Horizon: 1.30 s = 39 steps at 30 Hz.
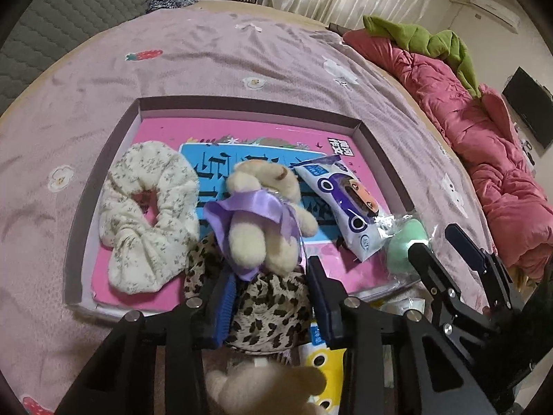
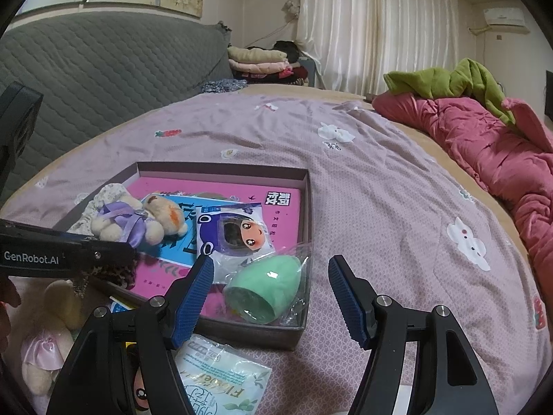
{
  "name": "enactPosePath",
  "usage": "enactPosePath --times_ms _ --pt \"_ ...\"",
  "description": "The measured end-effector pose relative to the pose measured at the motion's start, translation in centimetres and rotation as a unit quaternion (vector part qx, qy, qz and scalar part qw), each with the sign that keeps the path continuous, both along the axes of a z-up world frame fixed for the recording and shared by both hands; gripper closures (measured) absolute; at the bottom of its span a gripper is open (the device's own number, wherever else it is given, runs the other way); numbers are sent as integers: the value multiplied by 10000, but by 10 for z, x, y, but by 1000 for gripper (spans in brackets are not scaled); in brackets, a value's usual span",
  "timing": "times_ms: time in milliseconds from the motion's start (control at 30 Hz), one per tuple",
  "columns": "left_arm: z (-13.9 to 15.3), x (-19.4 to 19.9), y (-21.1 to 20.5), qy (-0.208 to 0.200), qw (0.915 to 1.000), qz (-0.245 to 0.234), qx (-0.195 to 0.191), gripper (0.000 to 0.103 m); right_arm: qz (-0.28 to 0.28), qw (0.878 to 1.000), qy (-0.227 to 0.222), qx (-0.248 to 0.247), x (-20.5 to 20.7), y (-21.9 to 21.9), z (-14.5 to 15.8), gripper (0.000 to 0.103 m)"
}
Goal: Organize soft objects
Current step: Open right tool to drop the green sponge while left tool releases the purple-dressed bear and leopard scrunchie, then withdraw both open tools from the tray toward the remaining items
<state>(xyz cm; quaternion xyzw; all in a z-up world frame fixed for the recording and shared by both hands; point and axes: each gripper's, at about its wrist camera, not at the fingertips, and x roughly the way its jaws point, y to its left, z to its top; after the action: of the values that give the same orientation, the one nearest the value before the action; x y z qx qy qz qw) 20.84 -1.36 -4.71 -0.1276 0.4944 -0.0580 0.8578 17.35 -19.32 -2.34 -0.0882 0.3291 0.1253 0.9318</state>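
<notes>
A shallow box (image 1: 103, 180) lies on the bed with a pink book as its floor. Inside are a cream floral scrunchie (image 1: 145, 214), a teddy bear in a purple dress (image 1: 262, 218), a white-and-blue tissue pack (image 1: 342, 200) and a green egg-shaped sponge in a clear bag (image 2: 266, 287). My left gripper (image 1: 271, 273) is at the box's near edge, and its blue pads press both sides of a leopard-print scrunchie (image 1: 269, 304). My right gripper (image 2: 273, 266) stands open and holds nothing, just short of the green sponge at the box's near right corner.
Outside the box, close to me, lie a second bear in a pink dress (image 2: 52, 339), a green-printed tissue pack (image 2: 221, 380) and a yellow pack (image 1: 321, 356). A red quilt (image 2: 501, 159) lies piled along the right side. The purple bedsheet (image 2: 380, 190) stretches beyond the box.
</notes>
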Motion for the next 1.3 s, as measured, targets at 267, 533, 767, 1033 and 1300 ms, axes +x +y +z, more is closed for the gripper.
enactPosePath --times_ms 267,533,767,1033,1300 --pt "7 -11 9 -22 10000 12 -86 64 4 10000 -17 2 -1 0 0 32" --pt "11 -25 13 -21 9999 -95 44 64 -19 10000 -37 7 -1 -2 0 32" --pt "15 -30 12 -47 9999 -128 45 64 -26 10000 -55 -1 0 -3 1 32" --pt "18 -36 13 -46 9998 -171 5 64 6 10000 -77 -11 -3 -2 3 32" --pt "15 -47 23 -72 9998 -15 -207 64 12 9999 -144 -26 -8 -3 5 32"
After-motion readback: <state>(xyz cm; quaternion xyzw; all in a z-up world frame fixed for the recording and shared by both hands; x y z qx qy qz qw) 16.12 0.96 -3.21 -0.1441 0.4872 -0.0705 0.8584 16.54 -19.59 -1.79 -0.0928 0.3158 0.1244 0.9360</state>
